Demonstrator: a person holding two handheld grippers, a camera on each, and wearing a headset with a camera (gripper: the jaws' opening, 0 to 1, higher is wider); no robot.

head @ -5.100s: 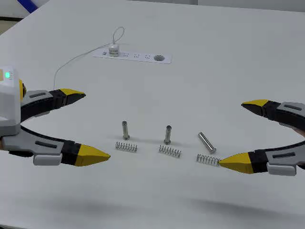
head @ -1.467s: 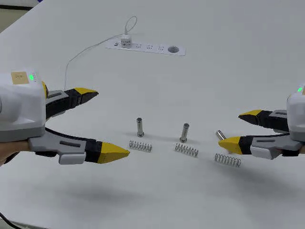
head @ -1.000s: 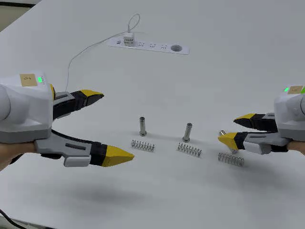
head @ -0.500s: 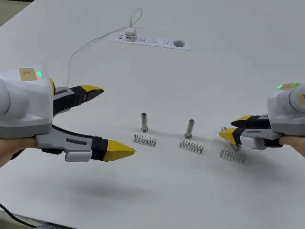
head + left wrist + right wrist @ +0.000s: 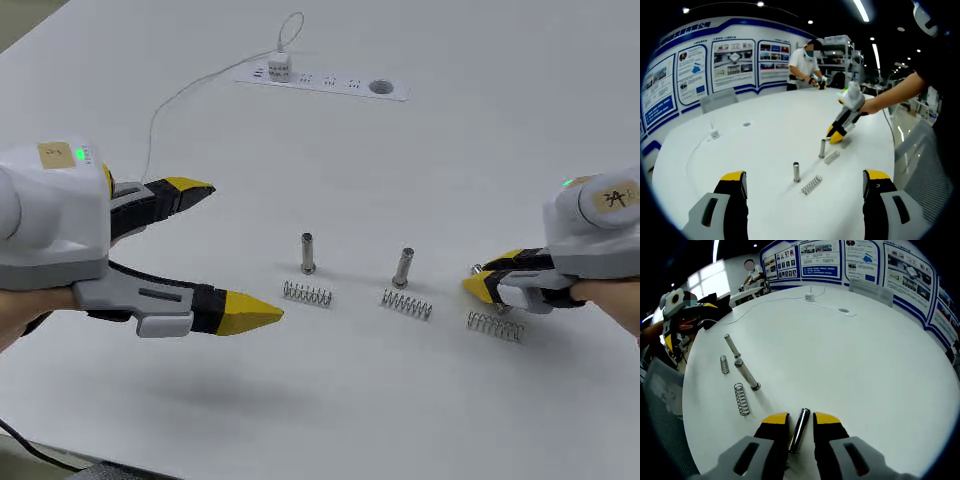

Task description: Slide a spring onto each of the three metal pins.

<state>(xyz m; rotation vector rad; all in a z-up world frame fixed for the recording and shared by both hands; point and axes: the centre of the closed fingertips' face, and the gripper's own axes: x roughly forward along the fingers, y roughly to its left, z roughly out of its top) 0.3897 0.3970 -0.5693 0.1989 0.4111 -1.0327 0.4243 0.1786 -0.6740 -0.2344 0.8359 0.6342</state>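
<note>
Bright, even overhead light; faint soft shadows on white table (image 5: 450,150). Head view sharp. Gripper views bow strongly at edges (ceiling strip light (image 5: 860,10) flares slightly).

Shiny metal pins (image 5: 308,252), wire springs (image 5: 306,293) — smooth matt white table (image 5: 400,160).

left tongs (image 5: 238,251) and right tongs (image 5: 490,273) have yellow tips and white housings.

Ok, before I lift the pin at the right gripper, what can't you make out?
Head view: the right gripper's jaws cover most of the third pin.
Right gripper view: the pin's near end vanishes between the jaws; clamped or merely flanked, cannot tell.
Left gripper view: the third spring, by the right gripper, is too small.
</note>
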